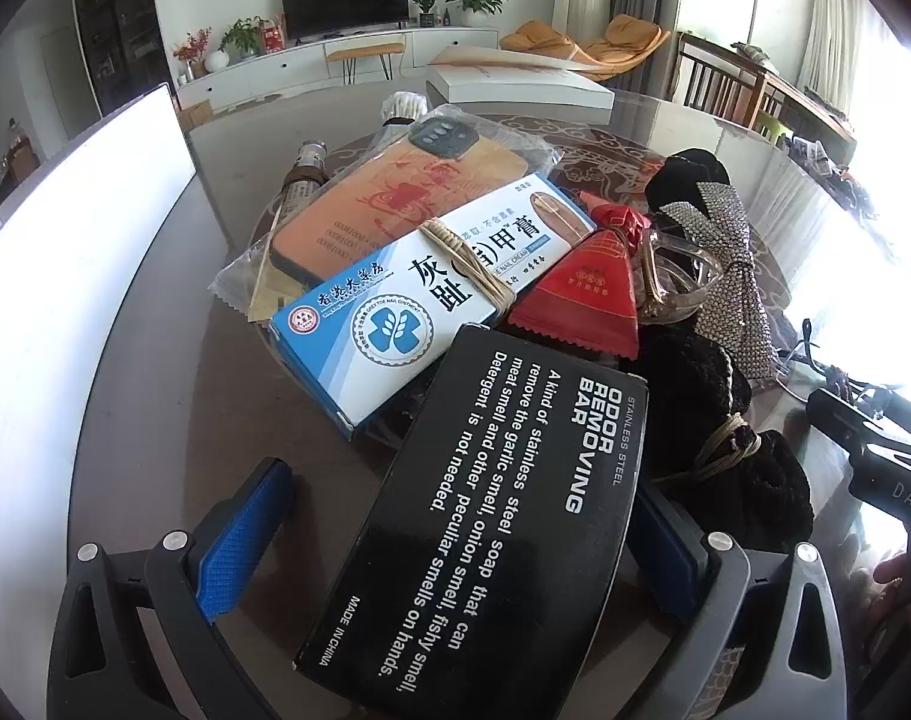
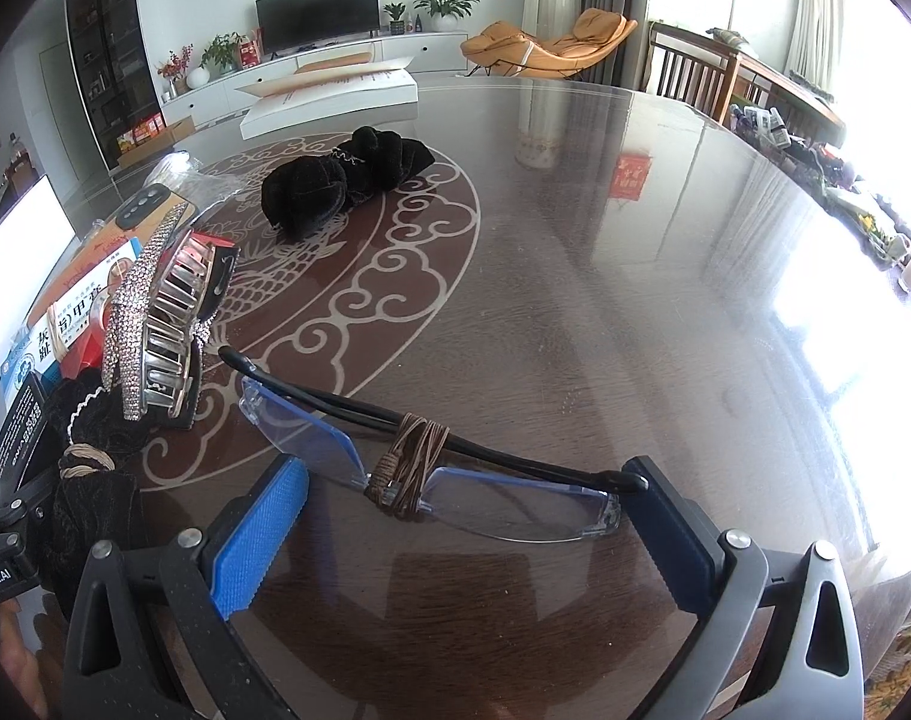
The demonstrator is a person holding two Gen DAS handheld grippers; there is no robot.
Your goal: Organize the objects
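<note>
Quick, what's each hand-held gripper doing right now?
Left hand-held gripper: open, straddling the black box.
Right hand-held gripper: open, straddling the glasses.

Your left gripper: two dark grey, curved plastic arms, each with triangular cut-outs and two round silver screw heads near the tip. Fingers carry bright blue pads with a fine diamond-knurled texture. Your right gripper: same build, black speckled left arm, lighter grey right arm, blue textured pads. Seen from the left wrist view, its black body shows pale lettering "DAS".
</note>
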